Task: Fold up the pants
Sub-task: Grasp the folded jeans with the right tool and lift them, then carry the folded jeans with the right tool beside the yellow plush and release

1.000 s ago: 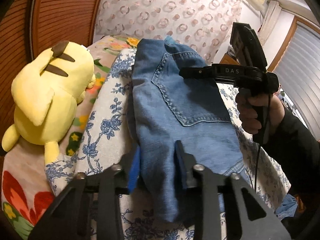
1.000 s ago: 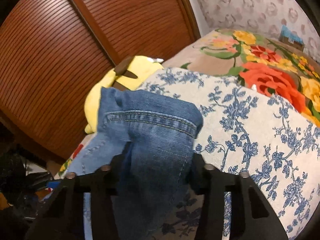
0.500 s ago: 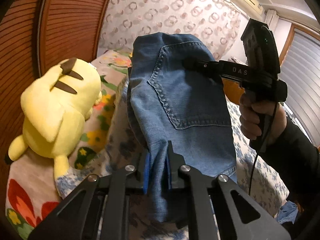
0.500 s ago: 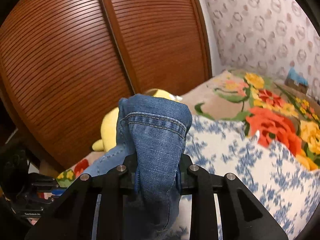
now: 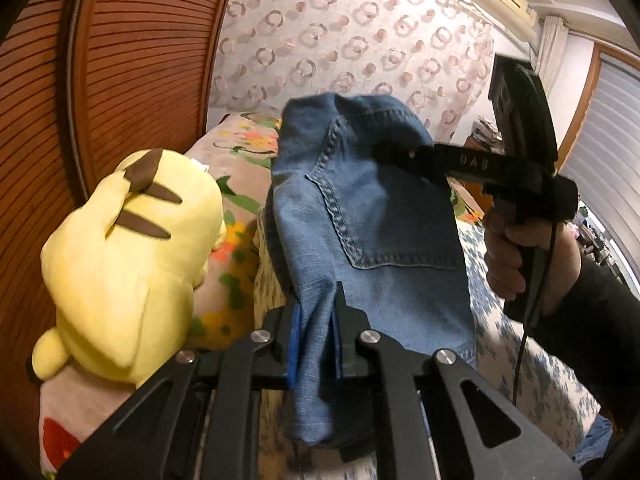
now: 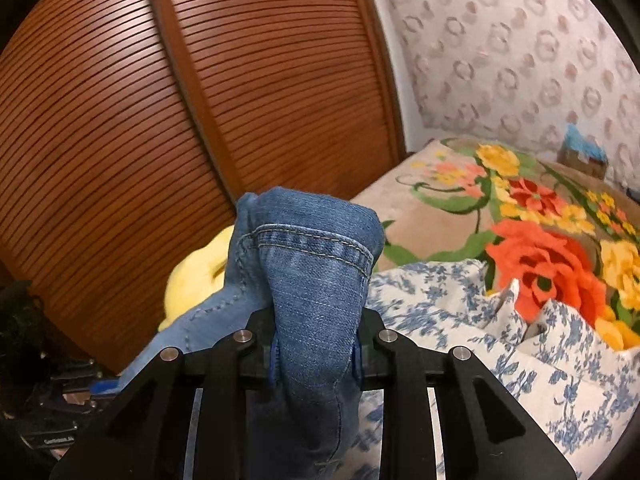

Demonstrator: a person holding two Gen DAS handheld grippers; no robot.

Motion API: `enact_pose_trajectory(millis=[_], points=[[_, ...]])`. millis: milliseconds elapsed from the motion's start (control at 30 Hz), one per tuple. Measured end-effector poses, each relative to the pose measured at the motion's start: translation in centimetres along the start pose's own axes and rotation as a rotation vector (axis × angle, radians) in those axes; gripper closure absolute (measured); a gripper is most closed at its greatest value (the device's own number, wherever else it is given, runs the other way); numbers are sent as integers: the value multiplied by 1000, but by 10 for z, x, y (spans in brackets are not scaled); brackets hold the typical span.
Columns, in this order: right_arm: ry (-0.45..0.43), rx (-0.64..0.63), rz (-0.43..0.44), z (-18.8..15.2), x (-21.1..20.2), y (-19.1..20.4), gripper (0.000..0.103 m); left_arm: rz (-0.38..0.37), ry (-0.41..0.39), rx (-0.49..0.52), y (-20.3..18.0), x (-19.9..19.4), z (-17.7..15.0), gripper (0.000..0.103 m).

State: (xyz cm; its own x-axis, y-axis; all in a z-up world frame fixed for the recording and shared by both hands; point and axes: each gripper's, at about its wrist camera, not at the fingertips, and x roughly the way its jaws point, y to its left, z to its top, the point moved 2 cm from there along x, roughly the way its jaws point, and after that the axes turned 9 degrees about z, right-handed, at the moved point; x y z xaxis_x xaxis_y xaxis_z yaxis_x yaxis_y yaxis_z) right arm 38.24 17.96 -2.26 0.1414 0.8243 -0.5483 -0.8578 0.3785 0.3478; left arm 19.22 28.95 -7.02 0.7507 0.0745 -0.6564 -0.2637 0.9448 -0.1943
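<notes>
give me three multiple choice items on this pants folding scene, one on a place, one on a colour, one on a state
1. Where does the yellow plush toy lie relative to the jeans in the left wrist view?
A. to their left, on the floral bedding
B. on top of them
C. hanging on the wooden door

2. What colour is the stitching on the jeans hem in the right wrist view?
A. bright red
B. pale, light-toned
C. black

3. What is the state of the left gripper?
A. open and empty
B. lying on the bed
C. jaws closed on a fold of denim

Answers: 1 A, the toy rests on the bedding left of the lifted denim. 2 B, a pale double row of stitches runs along the hem. 3 C, the denim is pinched between its jaws; the right gripper grips the jeans too.
</notes>
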Motion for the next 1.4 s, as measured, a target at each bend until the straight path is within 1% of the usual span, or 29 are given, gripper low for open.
enact_pose_trajectory(millis=[167,233,267,333,367,467,500,600,633,667,700,767,800,867,933,1033,1067,1167,1267,1400], points=[[-18,82,-25,2,6,-37,78,-2,-4,22,-8,14,18,94],[2,103,-42,0,10,-46,74,5,18,40,-11,22,18,94],[26,110,-57,-2,13,-52,67,8,32,46,-11,26,16,94],[76,120,-73,-5,19,-60,60,13,57,50,-12,32,9,94],[105,120,-83,-7,20,-64,55,14,63,49,-12,33,6,94],[139,91,-95,-6,12,-69,44,21,65,47,-14,34,3,94],[137,74,-105,-5,9,-69,43,23,63,46,-15,33,2,94],[103,12,-186,6,-10,-64,42,32,64,47,-15,34,0,93],[87,2,-191,9,-14,-62,43,34,62,46,-15,34,0,93],[64,-13,-186,13,-20,-60,45,35,62,45,-15,34,0,93],[60,-27,-176,16,-22,-57,58,37,63,45,-15,35,0,93],[76,-60,-134,18,-21,-45,69,41,64,47,-14,36,0,92],[76,-75,-118,17,-19,-40,70,43,66,47,-14,37,-1,92],[95,-109,-109,13,-8,-31,71,46,68,48,-14,38,-1,92],[109,-110,-134,8,4,-33,71,52,70,53,-14,39,-3,92],[138,-97,-204,-2,30,-52,72,54,72,55,-15,40,-3,92],[141,-77,-203,-4,34,-59,72,56,73,56,-15,41,-3,92],[117,-46,-177,-8,36,-71,71,56,72,56,-15,42,-3,91],[119,-60,-189,-8,36,-72,71,59,71,57,-14,42,-3,91],[122,-60,-219,-7,28,-66,71,79,75,47,-13,41,-2,89]])
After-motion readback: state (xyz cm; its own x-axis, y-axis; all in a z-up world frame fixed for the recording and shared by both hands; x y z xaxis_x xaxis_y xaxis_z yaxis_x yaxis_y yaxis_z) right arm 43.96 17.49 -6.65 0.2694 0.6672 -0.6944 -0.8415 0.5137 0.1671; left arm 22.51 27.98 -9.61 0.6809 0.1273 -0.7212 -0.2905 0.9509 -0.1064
